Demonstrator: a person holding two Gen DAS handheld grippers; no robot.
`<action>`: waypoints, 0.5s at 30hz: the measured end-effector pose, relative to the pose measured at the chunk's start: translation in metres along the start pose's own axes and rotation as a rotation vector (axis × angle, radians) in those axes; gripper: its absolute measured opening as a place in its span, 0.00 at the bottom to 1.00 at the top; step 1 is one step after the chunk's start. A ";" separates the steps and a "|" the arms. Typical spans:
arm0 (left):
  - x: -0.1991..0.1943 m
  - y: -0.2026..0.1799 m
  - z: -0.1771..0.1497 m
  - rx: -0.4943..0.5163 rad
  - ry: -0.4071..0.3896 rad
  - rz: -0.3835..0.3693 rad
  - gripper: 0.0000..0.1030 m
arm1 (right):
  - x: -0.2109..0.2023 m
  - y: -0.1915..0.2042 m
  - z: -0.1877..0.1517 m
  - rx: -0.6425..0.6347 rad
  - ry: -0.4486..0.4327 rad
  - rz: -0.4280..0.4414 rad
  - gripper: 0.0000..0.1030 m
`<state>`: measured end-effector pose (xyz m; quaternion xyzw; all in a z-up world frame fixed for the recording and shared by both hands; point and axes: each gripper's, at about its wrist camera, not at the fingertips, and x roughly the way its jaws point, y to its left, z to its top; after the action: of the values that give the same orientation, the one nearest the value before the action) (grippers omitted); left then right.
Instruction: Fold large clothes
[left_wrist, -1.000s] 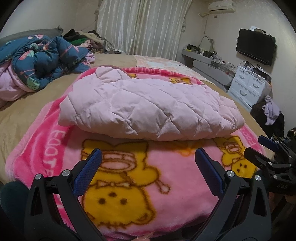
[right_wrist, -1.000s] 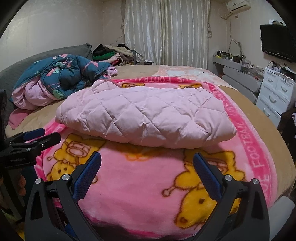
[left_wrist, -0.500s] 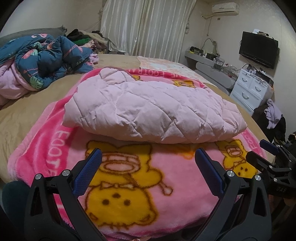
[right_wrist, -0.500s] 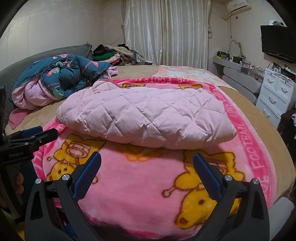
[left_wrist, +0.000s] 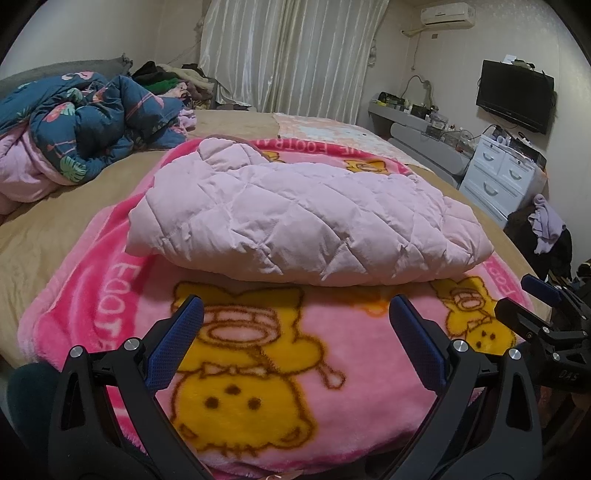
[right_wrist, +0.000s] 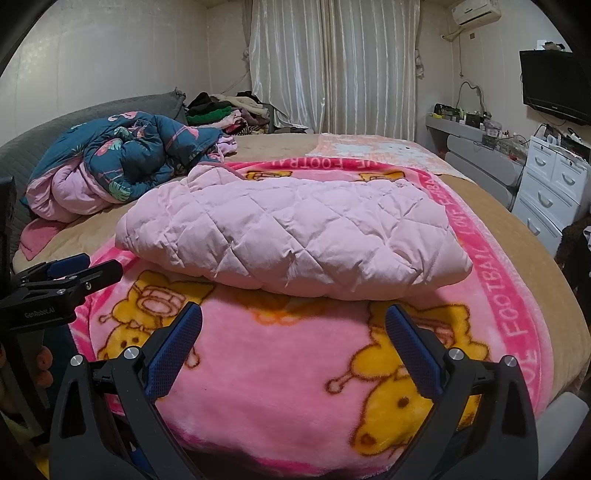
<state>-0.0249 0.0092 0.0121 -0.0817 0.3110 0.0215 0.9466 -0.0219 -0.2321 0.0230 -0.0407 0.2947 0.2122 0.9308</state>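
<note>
A pale pink quilted jacket (left_wrist: 306, 225) (right_wrist: 291, 236) lies folded into a thick bundle on a pink cartoon blanket (left_wrist: 266, 376) (right_wrist: 280, 369) spread over the bed. My left gripper (left_wrist: 295, 332) hovers open over the blanket's near edge, short of the jacket, with nothing between its blue pads. My right gripper (right_wrist: 293, 332) is open too, just in front of the jacket's near fold and empty. Each gripper shows at the edge of the other's view: the right gripper (left_wrist: 543, 317) at the right, the left gripper (right_wrist: 70, 273) at the left.
A crumpled blue floral duvet (left_wrist: 85, 125) (right_wrist: 122, 162) lies at the bed's left side, with a pile of clothes (right_wrist: 225, 110) behind it. White drawers (left_wrist: 502, 173) and a wall TV (left_wrist: 515, 96) stand to the right. Clothes hang over something dark (left_wrist: 546, 225) by the bed.
The left gripper has turned slightly left and drawn a little nearer the jacket. The right view has hardly shifted. Both grippers stay open; the jacket has not moved.
</note>
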 end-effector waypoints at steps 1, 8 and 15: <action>0.000 0.000 0.000 0.001 -0.001 0.000 0.91 | 0.000 0.000 0.000 0.000 0.000 0.001 0.96; -0.001 0.000 0.001 0.001 -0.001 0.002 0.91 | 0.000 0.000 0.000 0.000 0.000 0.001 0.96; -0.001 0.001 0.000 0.001 0.000 0.004 0.91 | 0.000 0.000 0.000 0.000 0.000 0.001 0.96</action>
<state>-0.0252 0.0098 0.0128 -0.0806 0.3112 0.0233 0.9466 -0.0218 -0.2320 0.0231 -0.0404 0.2950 0.2124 0.9307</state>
